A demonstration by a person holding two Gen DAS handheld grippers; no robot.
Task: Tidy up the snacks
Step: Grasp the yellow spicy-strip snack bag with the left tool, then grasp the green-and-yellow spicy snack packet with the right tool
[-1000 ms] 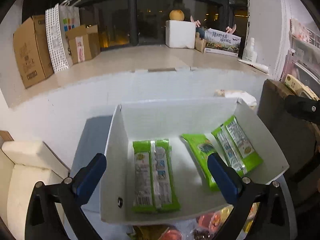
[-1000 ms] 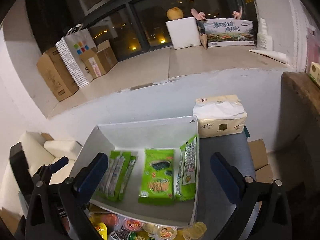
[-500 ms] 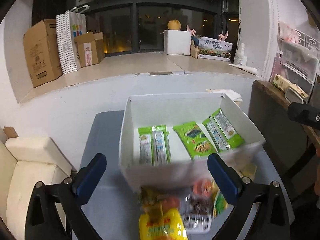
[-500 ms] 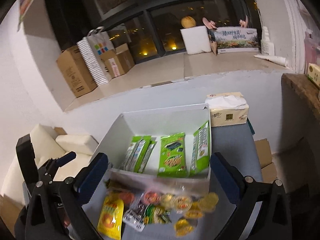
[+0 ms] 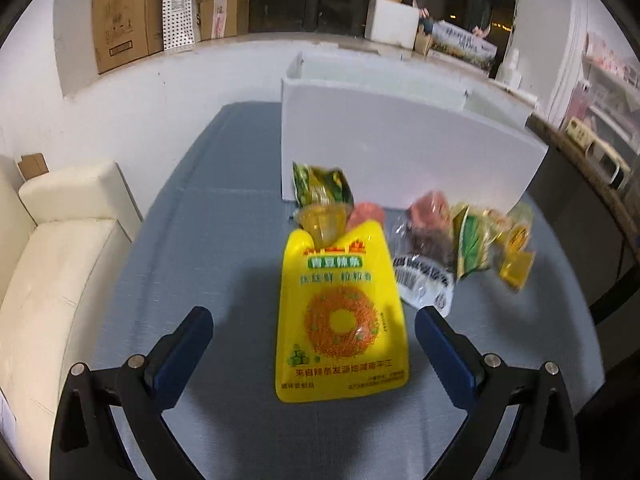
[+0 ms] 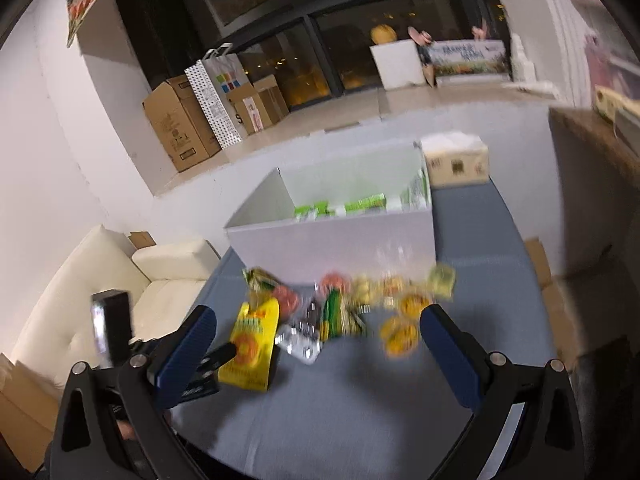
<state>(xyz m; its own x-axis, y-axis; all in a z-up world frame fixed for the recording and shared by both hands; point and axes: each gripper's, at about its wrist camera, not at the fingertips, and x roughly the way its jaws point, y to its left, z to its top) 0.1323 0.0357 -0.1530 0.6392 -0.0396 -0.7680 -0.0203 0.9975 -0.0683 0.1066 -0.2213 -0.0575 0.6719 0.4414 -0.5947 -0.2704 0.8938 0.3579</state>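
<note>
While both hand-held grippers [image 5: 314, 338] [image 6: 316, 342] gape, the glossy yellow snack bag [image 5: 340, 316] lies flat.

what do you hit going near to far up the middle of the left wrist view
left gripper → yellow snack bag → jelly cup → green snack packet → white box

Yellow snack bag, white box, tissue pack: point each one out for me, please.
yellow snack bag [image 5: 340, 312], left wrist view, on the printed orange ring.
white box [image 5: 400, 152], left wrist view, on its near outer wall.
tissue pack [image 6: 456, 164], right wrist view, on its front face.
</note>
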